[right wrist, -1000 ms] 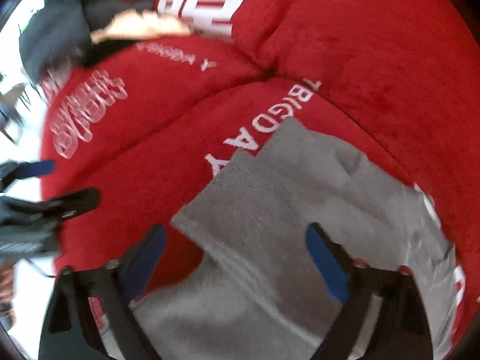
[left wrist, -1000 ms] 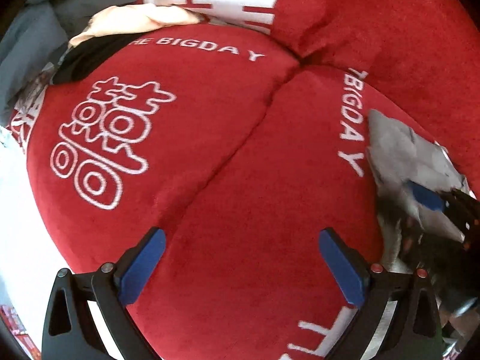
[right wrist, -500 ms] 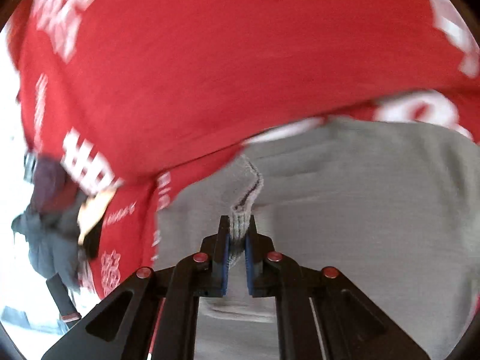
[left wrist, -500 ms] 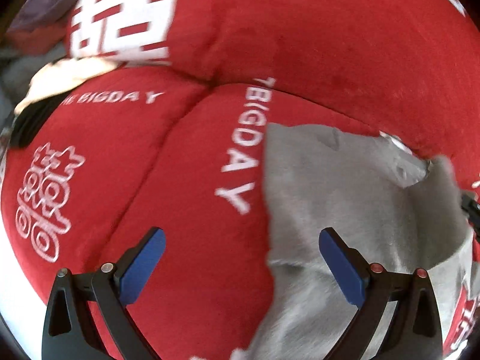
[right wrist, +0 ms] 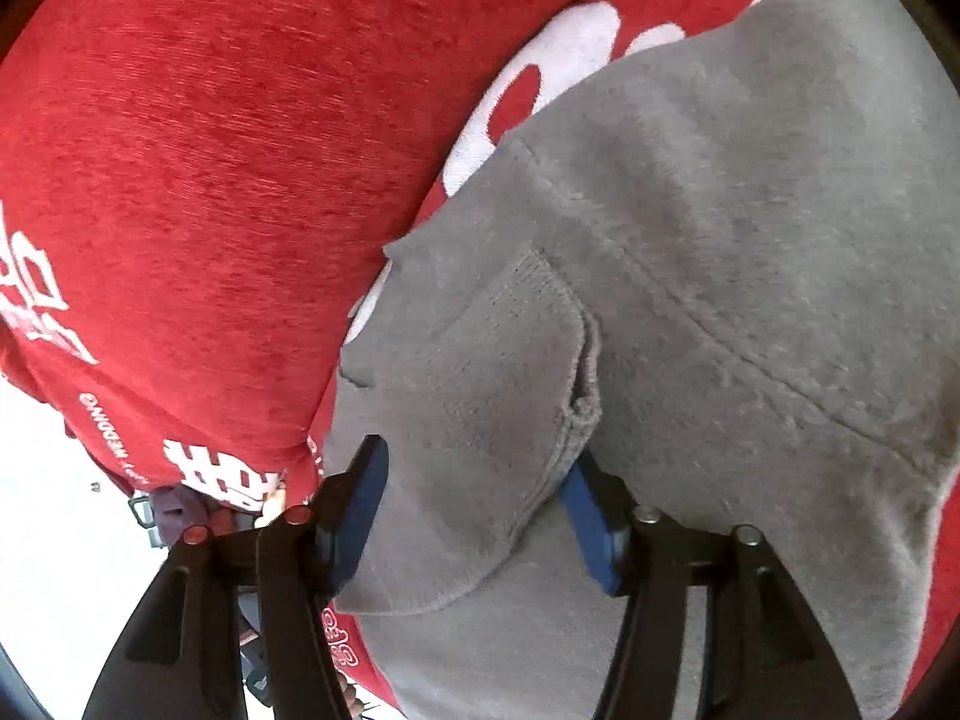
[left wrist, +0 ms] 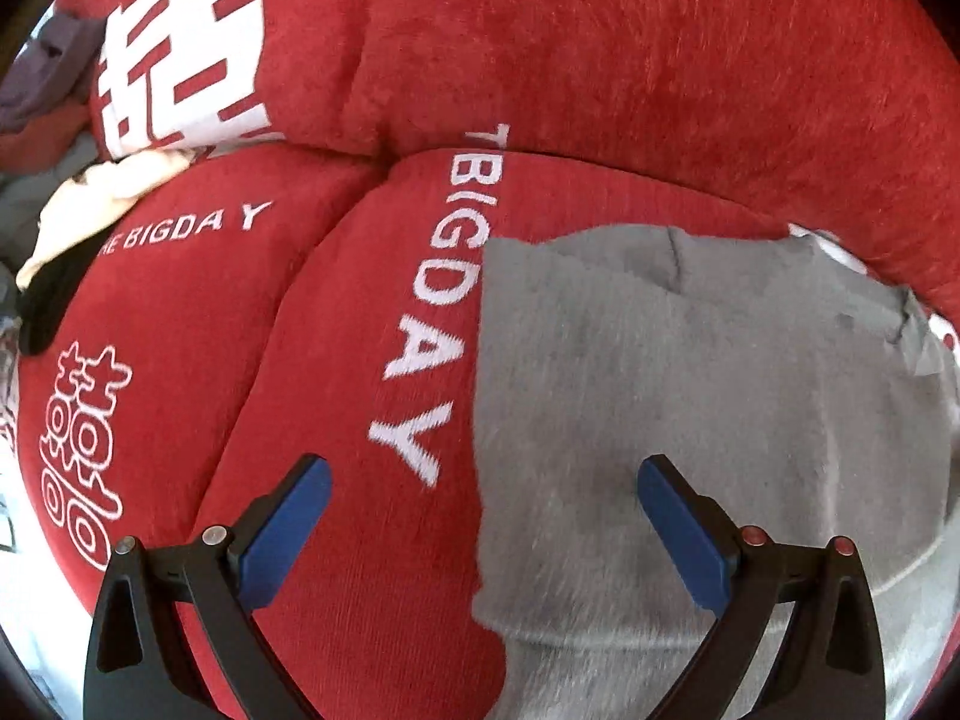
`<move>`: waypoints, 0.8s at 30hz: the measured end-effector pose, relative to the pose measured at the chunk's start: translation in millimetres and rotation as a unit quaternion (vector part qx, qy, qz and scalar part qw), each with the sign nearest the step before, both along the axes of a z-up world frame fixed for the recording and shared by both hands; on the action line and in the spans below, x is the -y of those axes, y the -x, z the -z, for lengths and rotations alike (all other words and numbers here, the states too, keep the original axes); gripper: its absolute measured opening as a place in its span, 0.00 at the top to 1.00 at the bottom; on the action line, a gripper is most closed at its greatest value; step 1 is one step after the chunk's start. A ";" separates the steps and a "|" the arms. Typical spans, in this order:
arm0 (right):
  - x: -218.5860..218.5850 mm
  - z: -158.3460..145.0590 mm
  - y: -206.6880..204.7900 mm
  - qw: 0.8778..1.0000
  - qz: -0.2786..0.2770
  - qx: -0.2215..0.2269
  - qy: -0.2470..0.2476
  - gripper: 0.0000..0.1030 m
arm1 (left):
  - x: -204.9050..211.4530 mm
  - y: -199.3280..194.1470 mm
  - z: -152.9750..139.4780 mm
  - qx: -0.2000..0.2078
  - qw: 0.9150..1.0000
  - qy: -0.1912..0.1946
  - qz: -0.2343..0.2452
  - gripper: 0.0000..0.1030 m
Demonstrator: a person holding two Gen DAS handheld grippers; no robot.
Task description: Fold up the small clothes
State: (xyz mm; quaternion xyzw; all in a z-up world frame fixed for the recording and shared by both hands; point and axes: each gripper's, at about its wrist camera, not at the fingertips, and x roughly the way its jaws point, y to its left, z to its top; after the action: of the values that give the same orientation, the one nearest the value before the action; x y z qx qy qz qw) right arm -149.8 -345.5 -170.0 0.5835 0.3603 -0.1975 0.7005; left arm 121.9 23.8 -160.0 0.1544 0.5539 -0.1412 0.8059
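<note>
- At the far left of my left camera, a small heap of other clothes sits at the end of the sofa: a cream piece, a black one just below it and something purple above.
- The red sofa fills most of the view. It has plush seat cushions with white lettering, and a seam runs between two of them.
- My left tongs are spread wide with nothing between them. The left pad is over bare red cushion and the right pad is over grey cloth. I cannot tell whether either pad touches the surface.
- The grey garment lies spread on the right-hand seat cushion. Its straight left edge runs down beside the white lettering, clips some of the letters, and passes between my two pads.
- In my right camera the sofa back is on the left and the same garment covers the right.
- My right tongs have just been opening, and the jaws now stand a little apart. A folded flap of the garment with a stitched hem lies between them and drapes over the tip of the right pad. It looks loose rather than pinched.
</note>
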 end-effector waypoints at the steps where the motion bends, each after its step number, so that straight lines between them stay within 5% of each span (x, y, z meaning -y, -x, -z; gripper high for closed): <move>1: -0.9 -2.8 -3.3 1.000 0.002 0.001 0.003 0.92 | 1.4 0.8 4.8 0.003 1.000 -0.005 0.003 0.00; 5: 2.0 -25.2 -2.8 0.998 -0.028 -0.011 0.056 0.92 | 6.3 6.0 10.3 0.020 1.000 -0.006 0.019 0.00; 9: 5.6 -13.5 19.4 0.991 -0.038 -0.104 0.081 0.91 | 9.7 10.3 8.5 0.022 0.999 -0.019 0.032 0.00; 12: 3.3 -21.6 33.4 0.990 -0.024 -0.113 0.083 0.85 | 14.7 13.2 2.7 0.018 0.998 -0.040 0.041 0.00; 17: -5.0 -38.2 52.3 0.986 -0.050 -0.125 0.098 0.58 | 32.2 41.5 -16.7 0.014 0.996 -0.035 0.075 0.00; 24: -7.8 -44.8 100.5 0.990 -0.043 -0.117 0.067 0.58 | 91.5 112.1 -22.3 -0.026 0.988 -0.024 0.149 0.00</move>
State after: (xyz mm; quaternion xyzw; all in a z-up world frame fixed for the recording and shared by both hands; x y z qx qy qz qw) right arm -250.3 -337.7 -125.2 0.4919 0.4506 -0.2578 0.6989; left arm 9.8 -67.7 -137.7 0.2507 0.5483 -0.2505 0.7575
